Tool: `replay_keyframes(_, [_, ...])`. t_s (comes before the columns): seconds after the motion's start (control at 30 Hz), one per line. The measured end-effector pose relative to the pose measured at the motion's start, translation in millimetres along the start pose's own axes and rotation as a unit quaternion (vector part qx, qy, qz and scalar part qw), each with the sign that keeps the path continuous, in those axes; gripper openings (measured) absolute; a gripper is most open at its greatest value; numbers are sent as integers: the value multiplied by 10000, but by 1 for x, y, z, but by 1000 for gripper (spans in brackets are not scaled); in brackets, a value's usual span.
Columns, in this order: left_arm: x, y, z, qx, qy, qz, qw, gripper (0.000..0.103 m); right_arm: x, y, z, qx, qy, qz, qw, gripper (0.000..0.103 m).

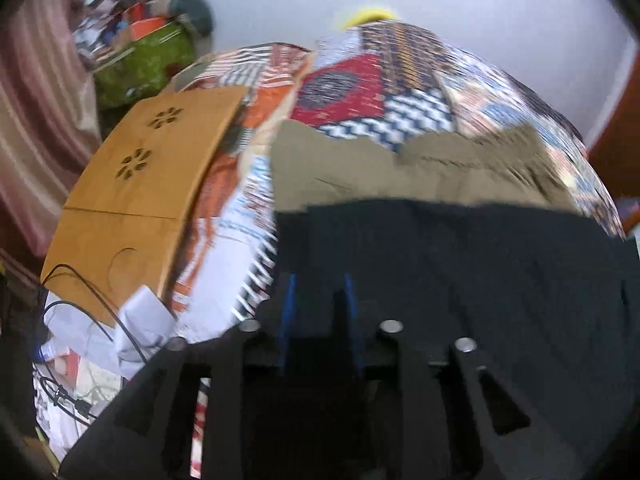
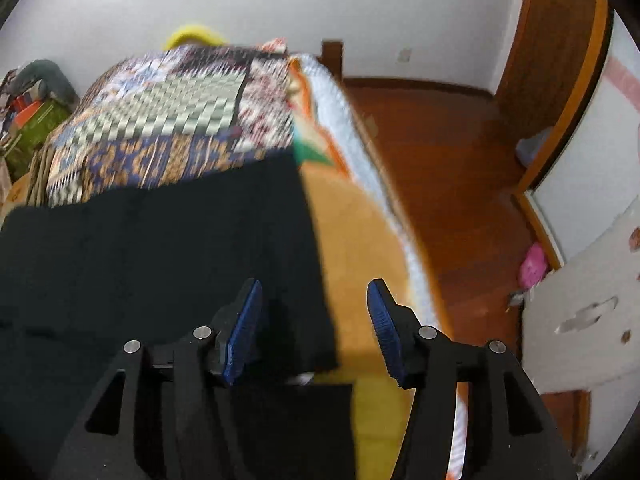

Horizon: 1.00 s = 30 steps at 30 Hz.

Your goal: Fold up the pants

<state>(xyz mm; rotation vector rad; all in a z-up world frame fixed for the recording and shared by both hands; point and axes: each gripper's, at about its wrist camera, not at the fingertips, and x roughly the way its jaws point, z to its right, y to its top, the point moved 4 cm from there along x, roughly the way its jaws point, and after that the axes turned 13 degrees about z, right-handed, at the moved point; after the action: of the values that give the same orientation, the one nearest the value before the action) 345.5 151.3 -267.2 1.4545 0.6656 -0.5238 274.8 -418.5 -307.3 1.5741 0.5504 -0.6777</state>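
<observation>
Your right claw [image 2: 316,328] is released over the black fabric pants [image 2: 160,248] on the patchwork-quilt bed [image 2: 160,120]; left claw [image 1: 320,312] parted, w/ pants beneath.

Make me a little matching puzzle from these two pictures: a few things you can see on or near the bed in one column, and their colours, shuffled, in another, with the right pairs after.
Things
1. pants laid out in front of the grippers
2. garment lying on the quilt beyond the pants
3. lap desk with flower-shaped cut-outs
4. pads on the right gripper

Colours
A. blue
B. black
C. khaki
D. light brown wood

Pairs: 1-B, 2-C, 3-D, 4-A
</observation>
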Motion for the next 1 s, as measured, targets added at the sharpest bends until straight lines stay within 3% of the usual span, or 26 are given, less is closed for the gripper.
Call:
replay_keyframes(0.13, [-6,-17,20,290,-16,-54,9996,39,16,-21,-6,-166,-72,-207,9996,51])
replay_keyframes(0.27, [-8,-24,22,308,-17,-160,9994,41,10,-7,-4,-84,-98,-179,9998,51])
replay_keyframes(0.33, [-11,-19,16,247,51,-124,9996,54,0,5,-8,-129,-40,5,9999,51])
replay_keyframes(0.43, [-18,-3,3,165,182,116,9996,62,-14,28,-23,-166,182,288,9993,51])
replay_keyframes(0.6, [-20,19,-17,110,293,307,9990,66,-25,68,-80,-461,774,713,9934,51])
replay_keyframes(0.73, [-8,26,-29,63,296,276,9992,68,-21,91,-137,-834,1295,976,9832,69])
replay_keyframes(1.0, [46,16,-28,9,170,-179,9997,68,19,98,-225,-1062,2119,737,9687,70])
